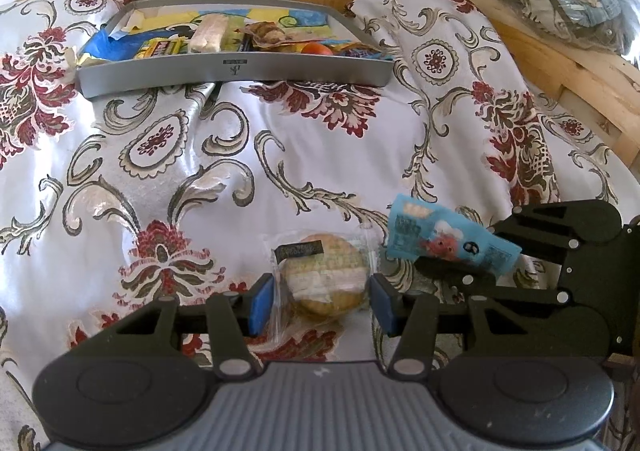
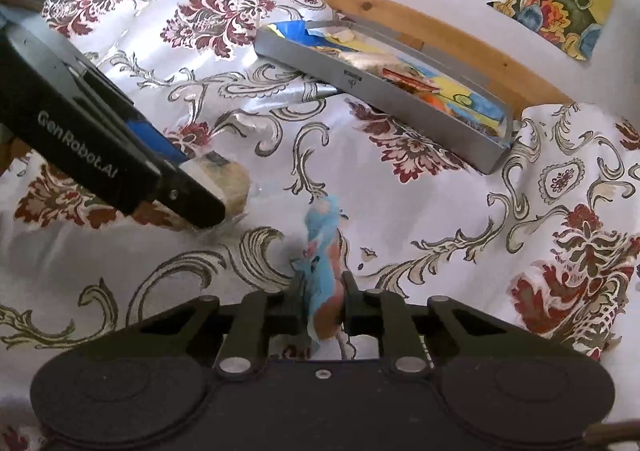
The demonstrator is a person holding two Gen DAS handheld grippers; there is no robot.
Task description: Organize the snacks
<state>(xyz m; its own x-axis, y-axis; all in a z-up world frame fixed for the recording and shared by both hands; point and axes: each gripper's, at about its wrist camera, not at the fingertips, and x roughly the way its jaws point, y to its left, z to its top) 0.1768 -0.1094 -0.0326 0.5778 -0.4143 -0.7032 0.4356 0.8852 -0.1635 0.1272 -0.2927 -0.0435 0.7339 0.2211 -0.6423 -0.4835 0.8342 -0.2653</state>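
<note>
Wrapped cookie (image 1: pixel 325 276) sits btwn pads of left gripper (image 1: pixel 322 303), jaws spread, not yet pinching; close on cookie, not loose film. Right gripper (image 2: pixel 323 305) clamps blue packet (image 2: pixel 322 251) beside cookie. Tray (image 1: pixel 232 72) well beyond cookie.

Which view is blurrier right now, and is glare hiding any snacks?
Right wrist view: blue packet between the fingers is smeared with motion blur. Left wrist view: sharper, wrapped cookie readable; sheen on the bedspread, fisheye bends the tray. No snack is hidden.
</note>
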